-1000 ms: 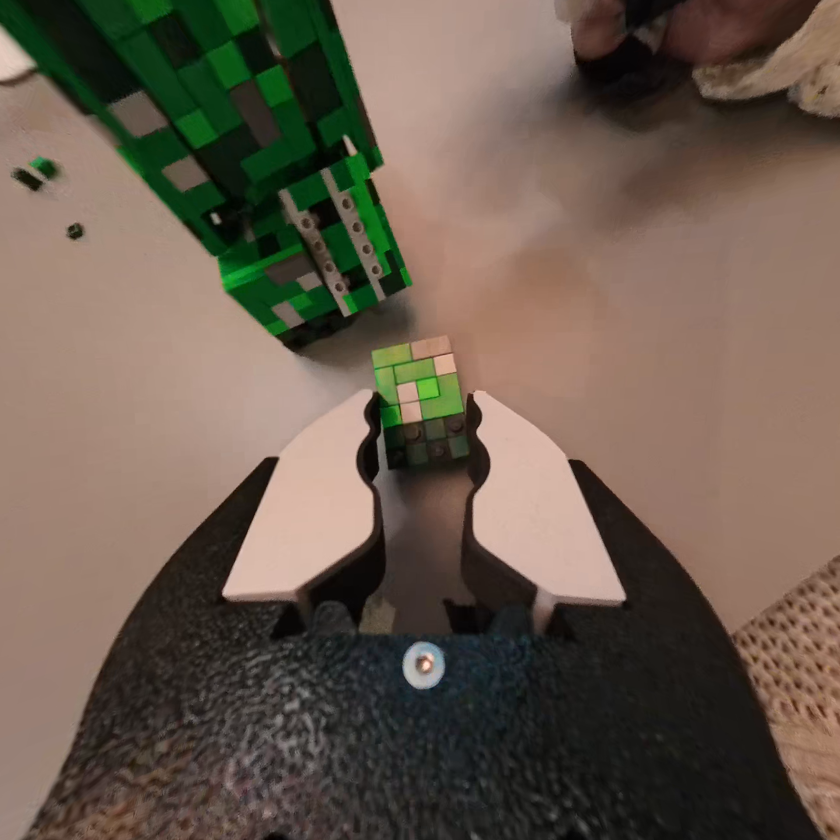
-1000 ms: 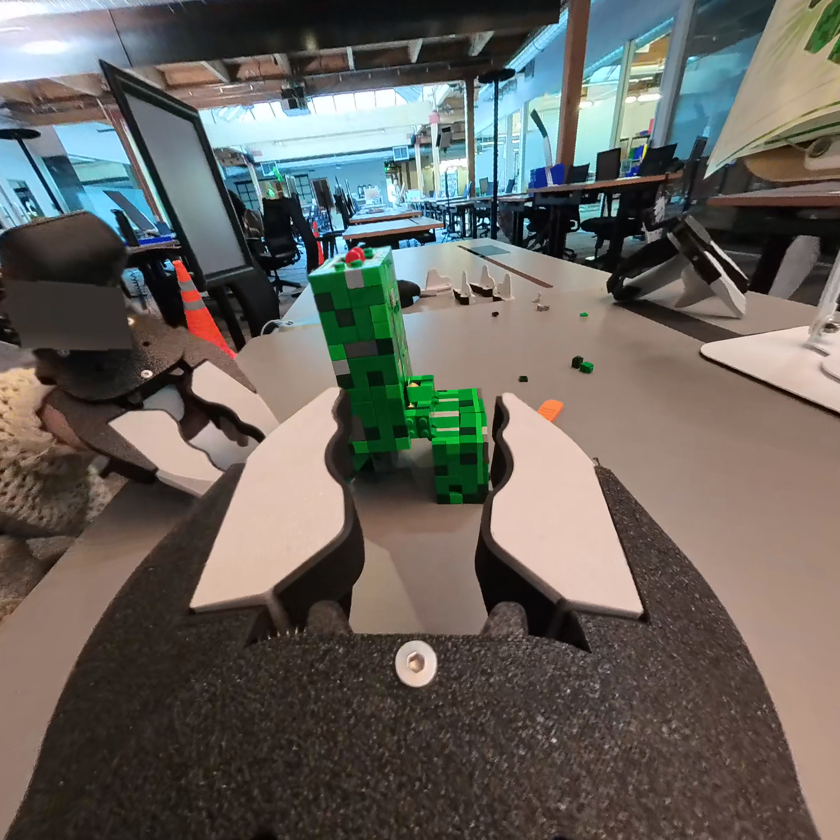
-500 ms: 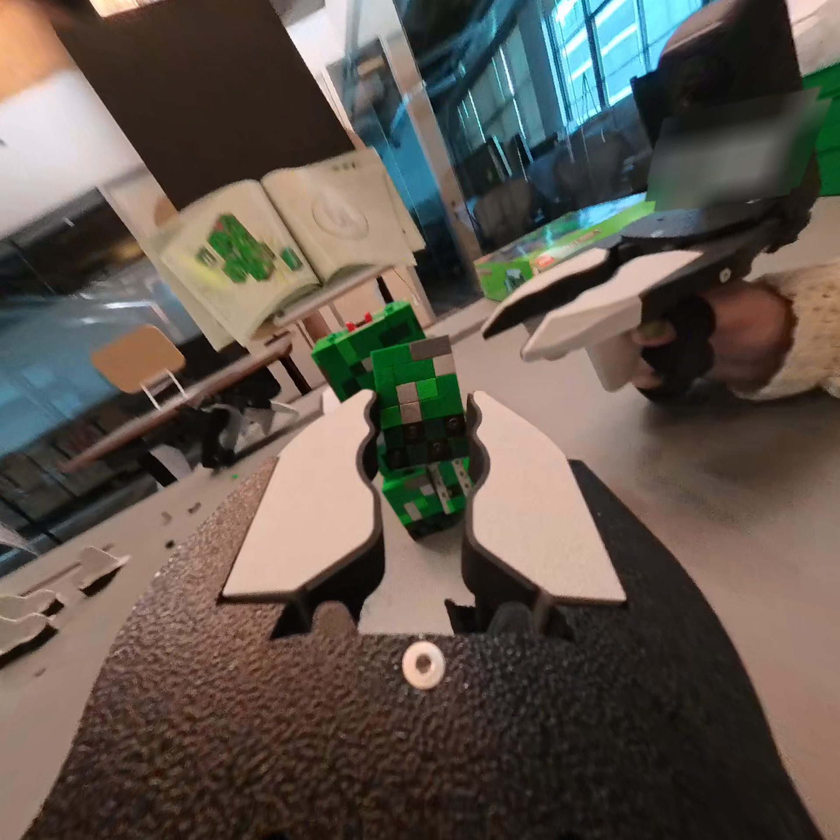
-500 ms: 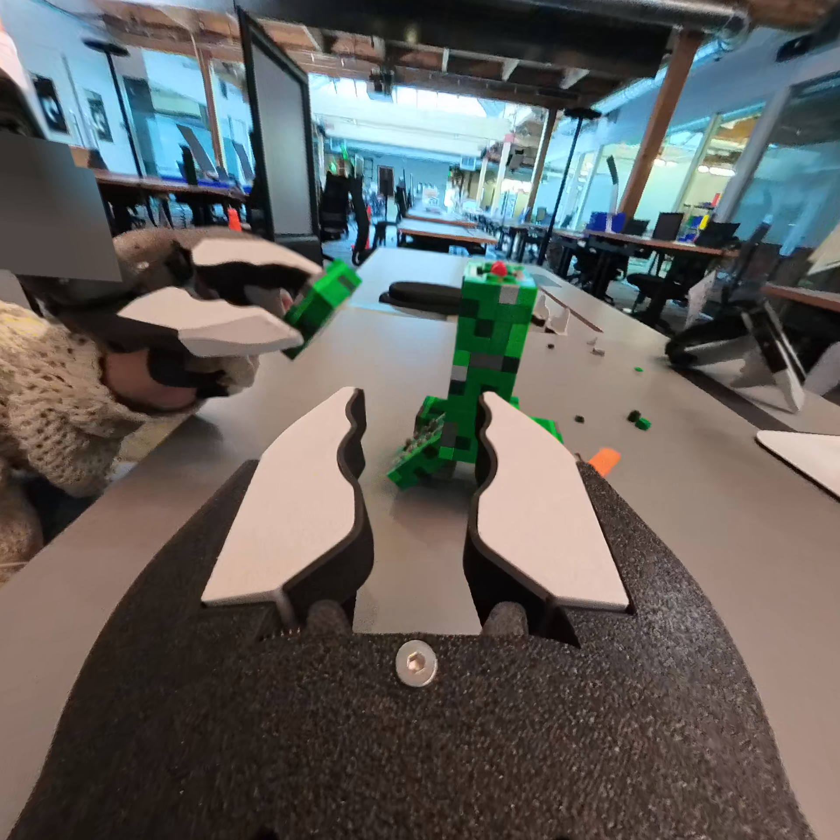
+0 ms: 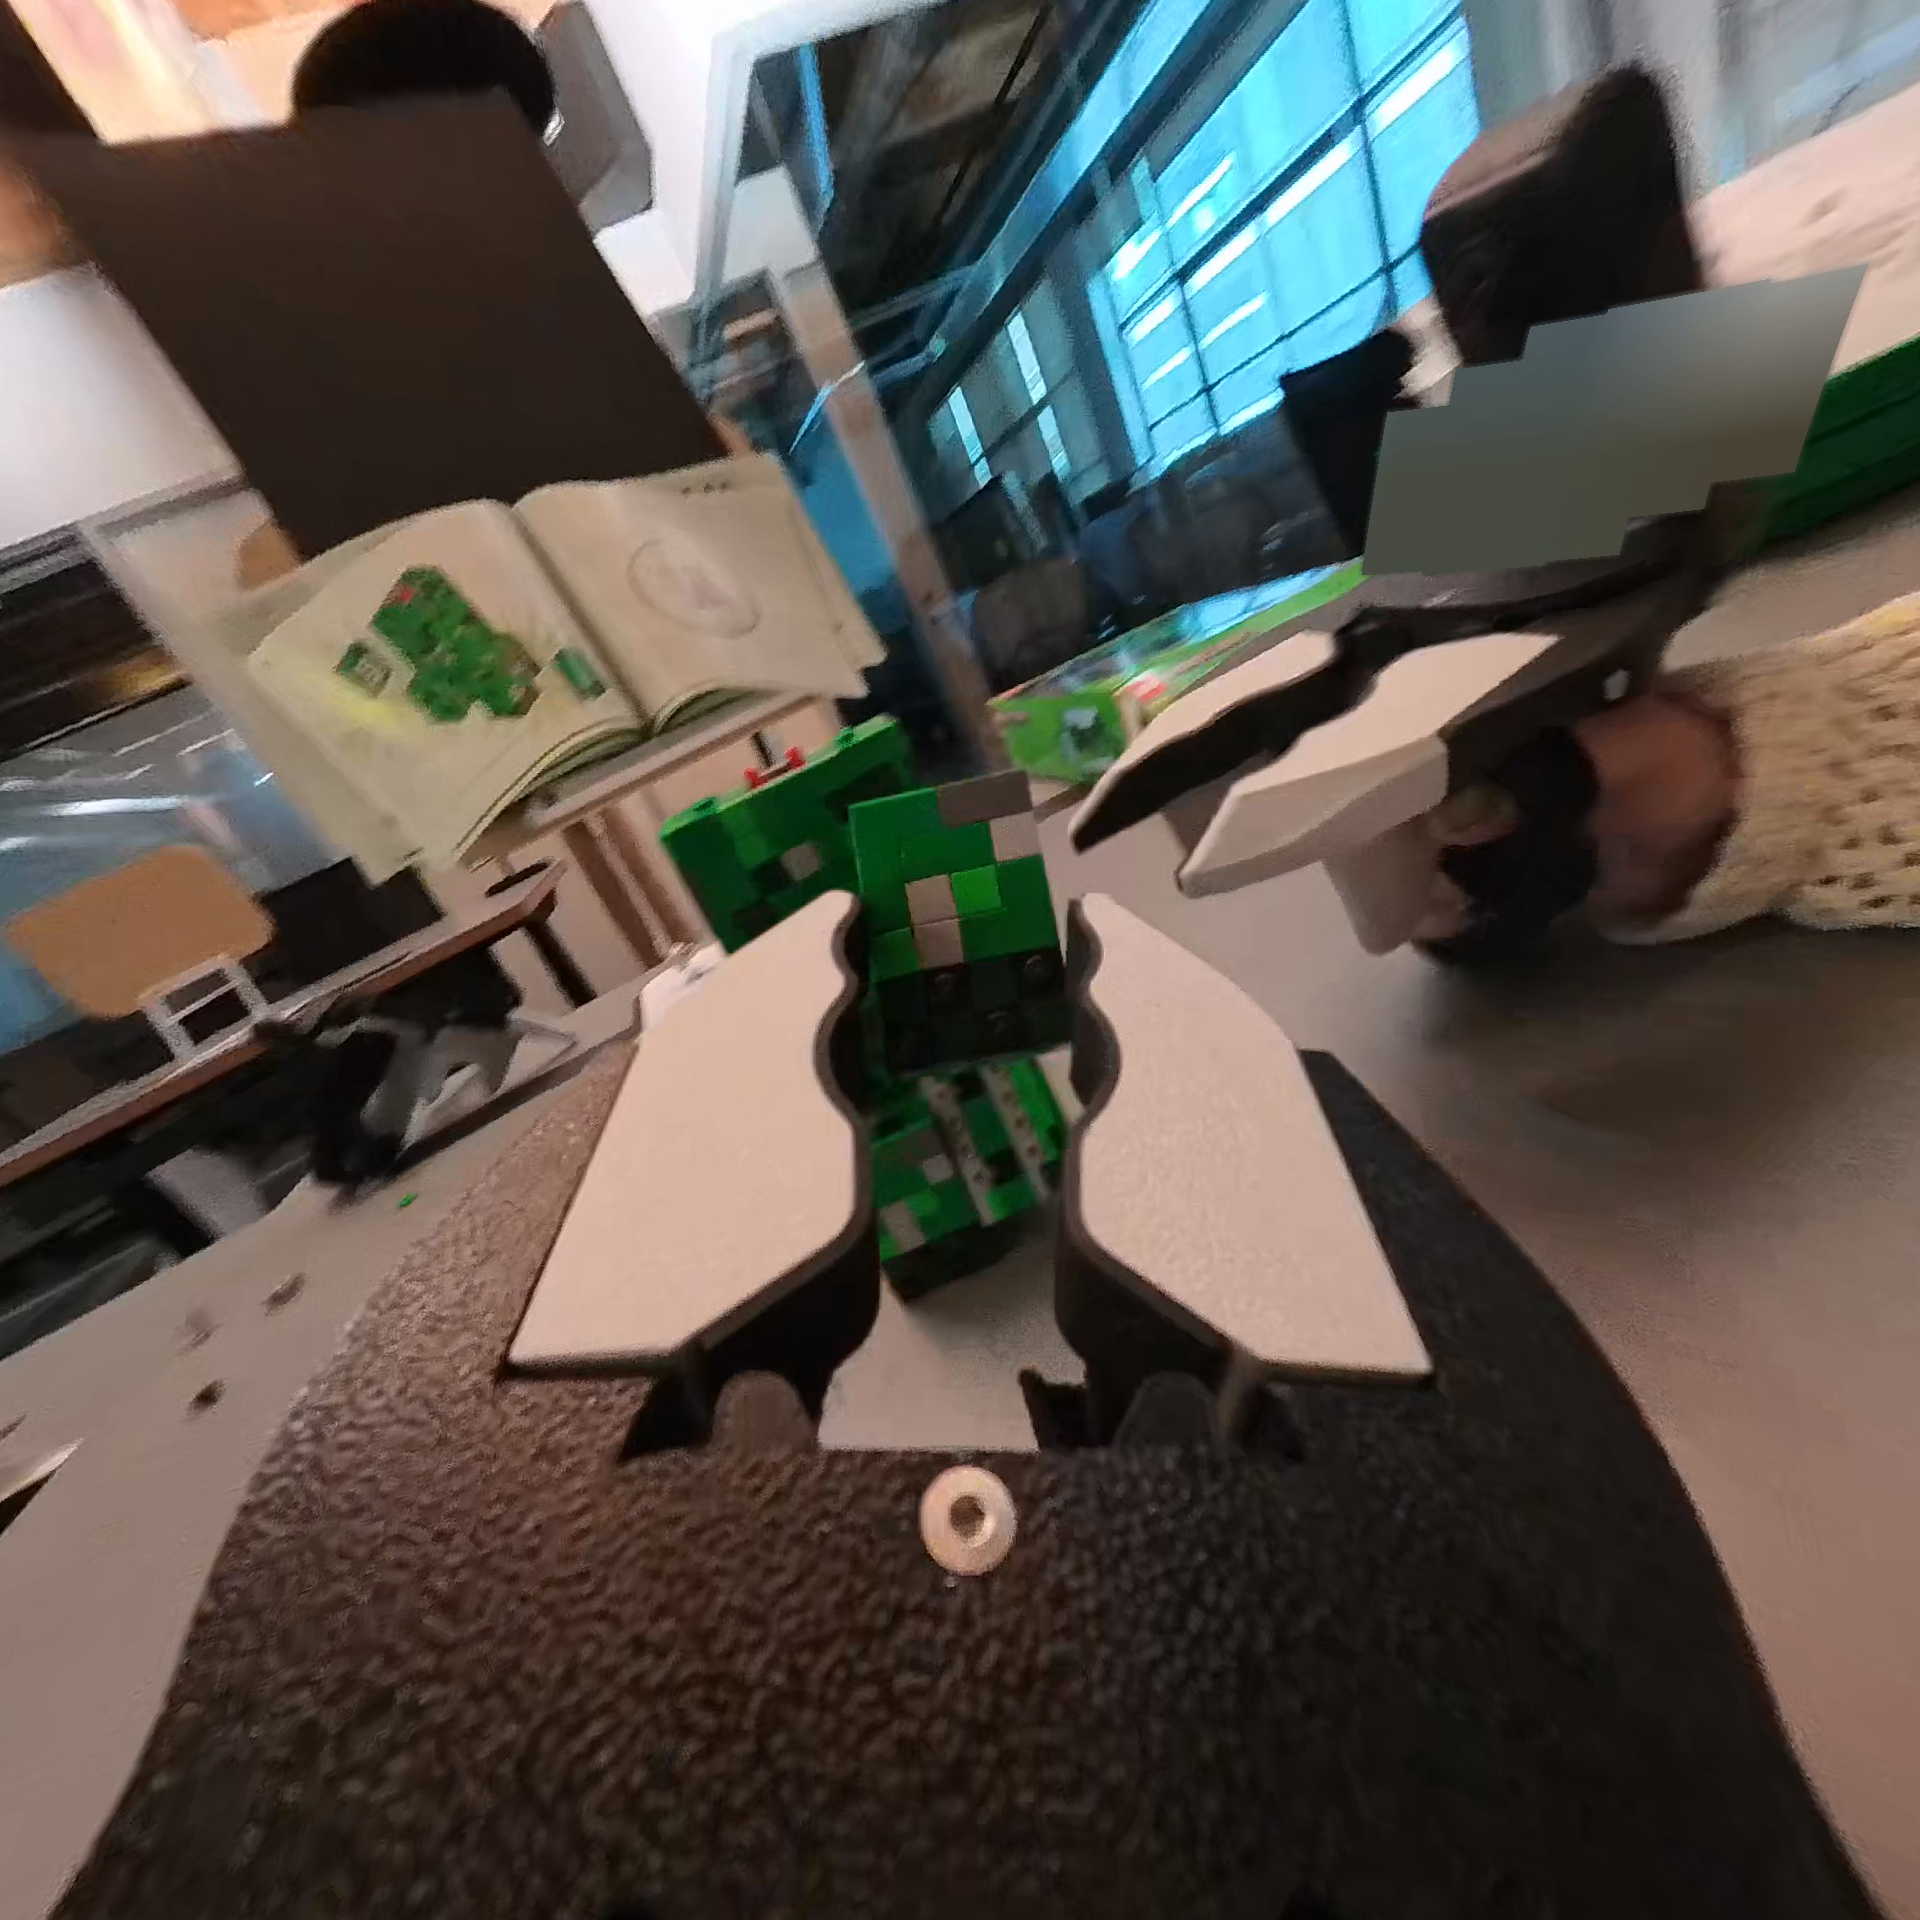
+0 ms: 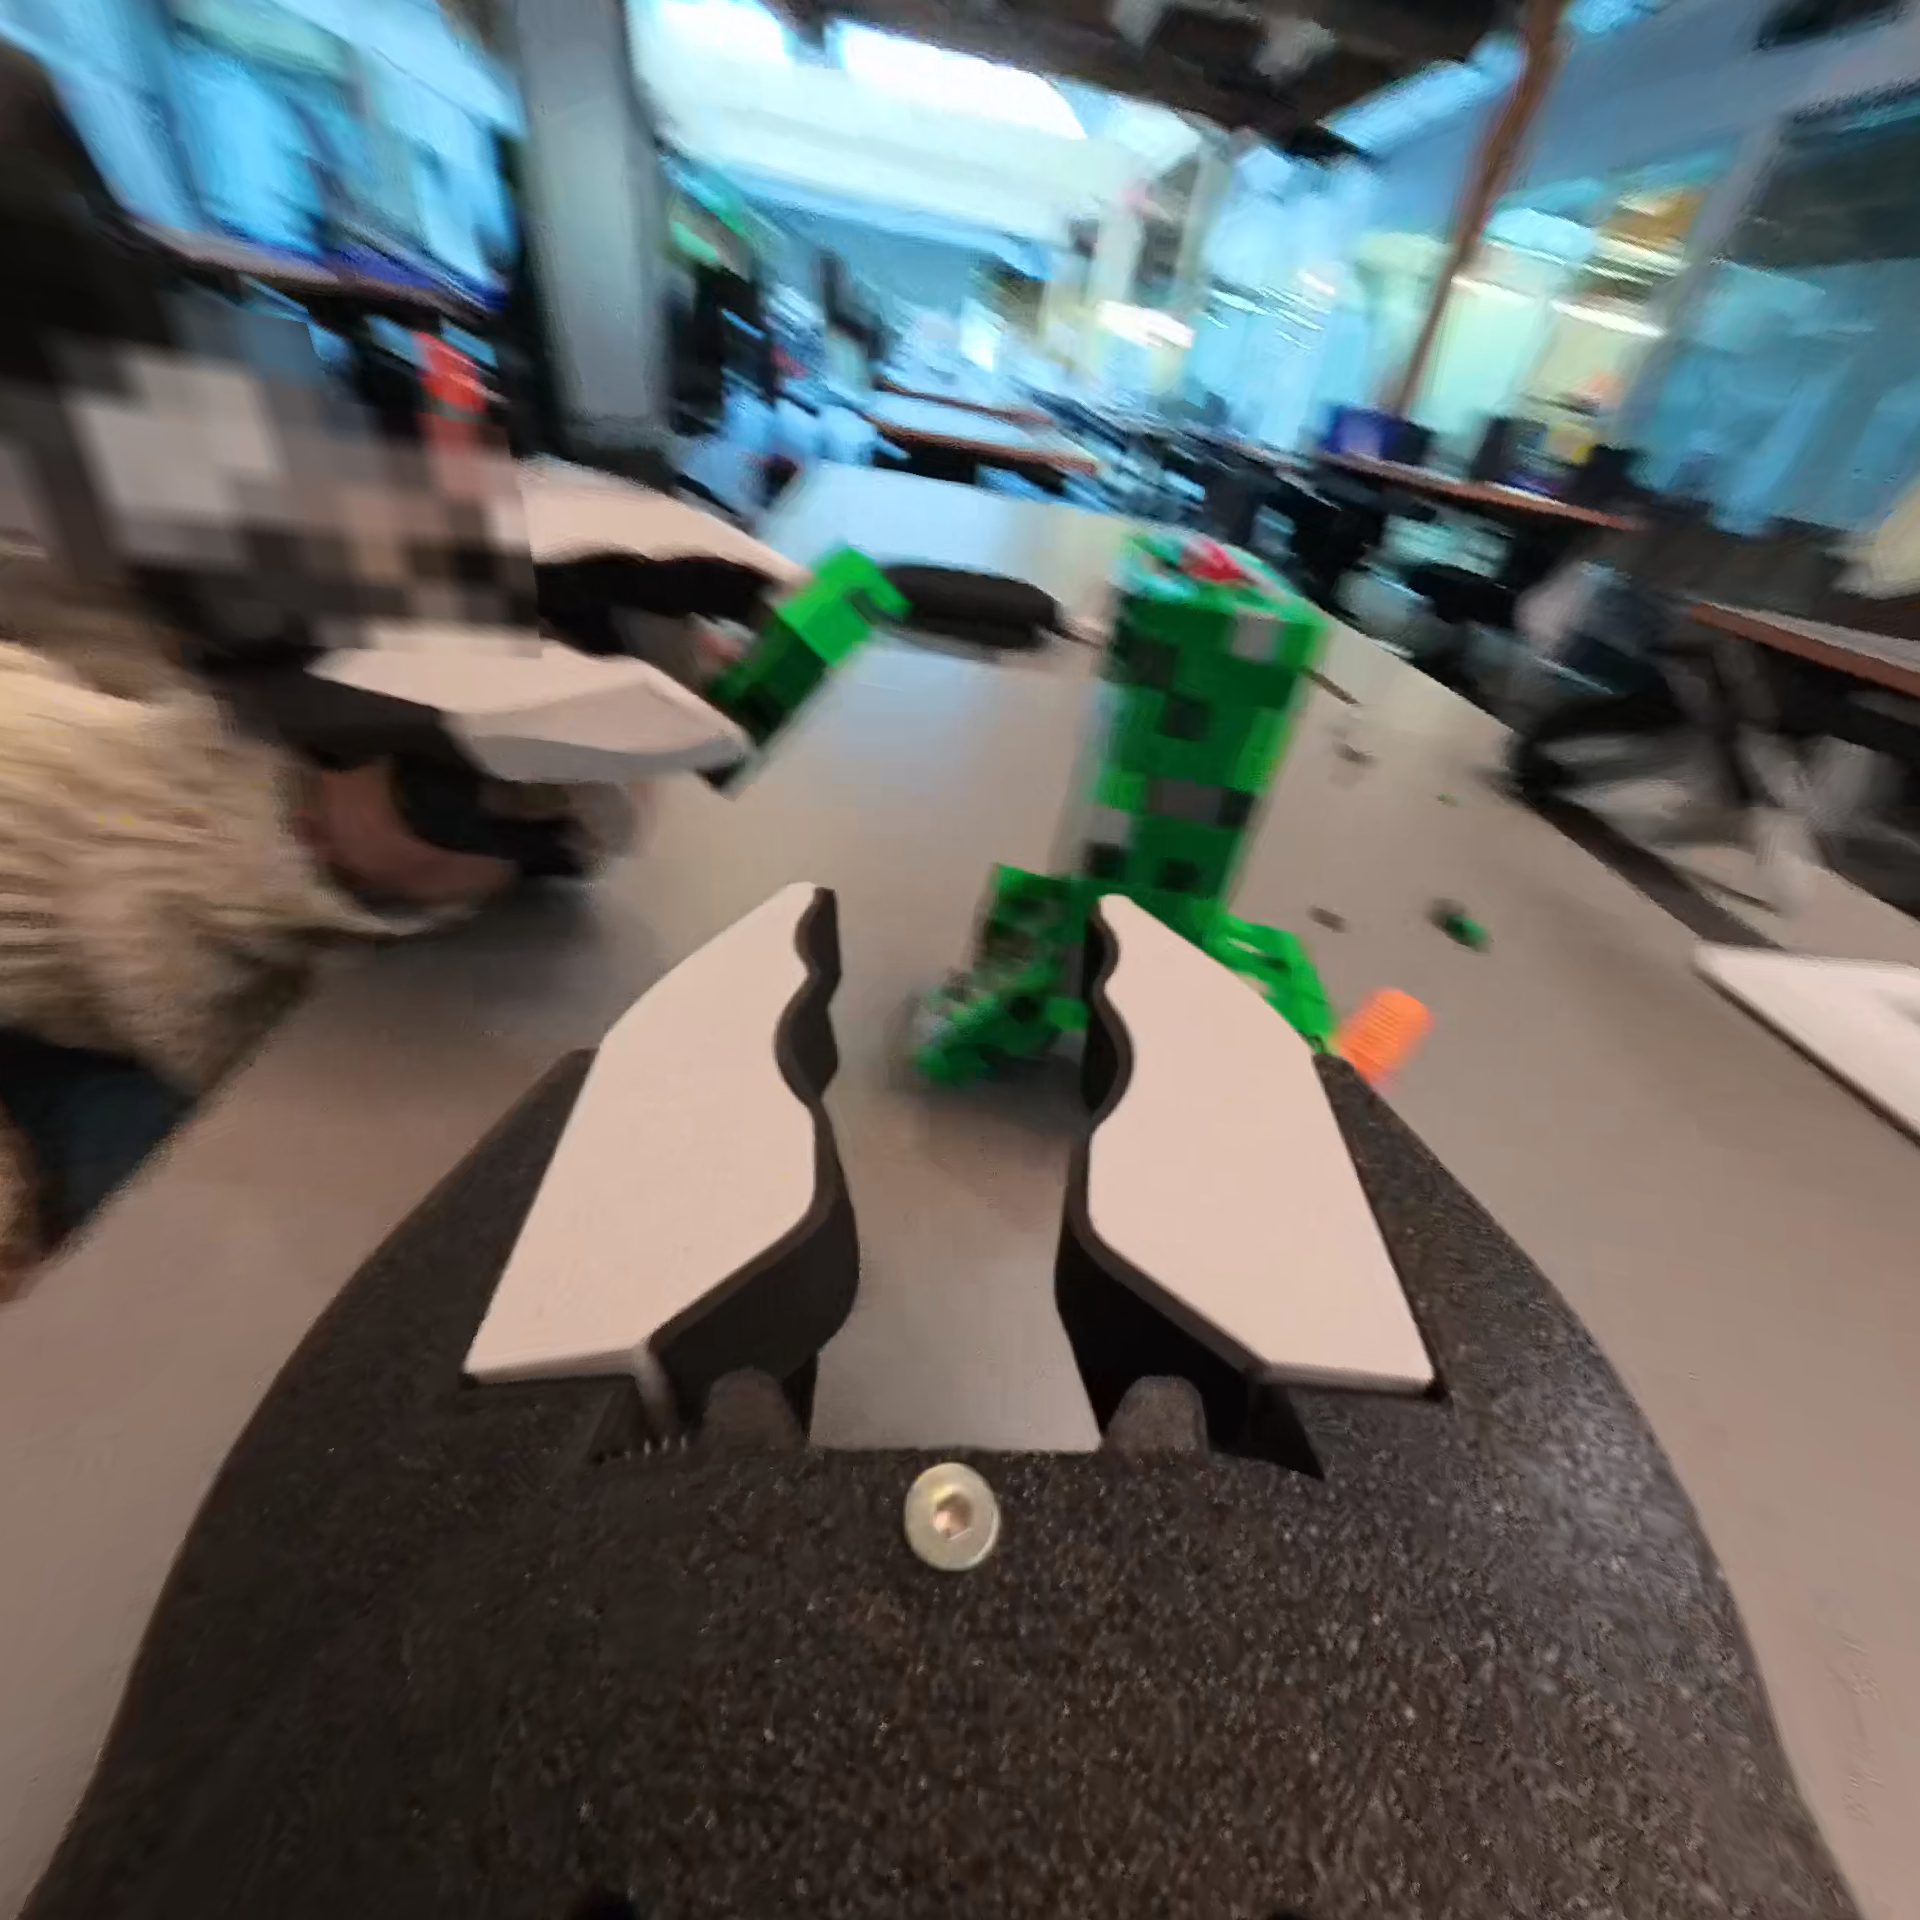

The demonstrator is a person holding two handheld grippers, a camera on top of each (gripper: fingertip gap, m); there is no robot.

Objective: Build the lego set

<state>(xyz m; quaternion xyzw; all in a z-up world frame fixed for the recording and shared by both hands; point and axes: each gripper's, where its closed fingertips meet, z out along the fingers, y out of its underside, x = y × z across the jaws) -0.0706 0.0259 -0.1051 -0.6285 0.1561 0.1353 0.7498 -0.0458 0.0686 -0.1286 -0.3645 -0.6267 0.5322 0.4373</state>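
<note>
My left gripper (image 5: pixel 961 920) is shut on a small green and grey lego block (image 5: pixel 956 914) and holds it in the air above the grey table (image 5: pixel 1558 1143). The tall green lego figure (image 5: pixel 769 842) stands just behind it, its leg section (image 5: pixel 966 1174) showing below the block. In the right wrist view the figure (image 6: pixel 1195 727) stands on the table ahead, slightly right of my right gripper (image 6: pixel 961 914), which is open and empty. The left gripper (image 6: pixel 623 675) with the block (image 6: pixel 810 644) shows at upper left there. The right gripper also shows in the left wrist view (image 5: pixel 1299 769).
An open instruction booklet (image 5: pixel 540 644) stands on a rack behind the figure. A green lego box (image 5: pixel 1101 707) lies at the back. An orange piece (image 6: pixel 1387 1023), small loose pieces (image 6: pixel 1455 920) and a white base (image 6: pixel 1849 1018) lie to the right. Both views are motion-blurred.
My left gripper closed on the block, lifted it off the table and tilted from looking down to level. My right gripper drew back and left, away from the figure.
</note>
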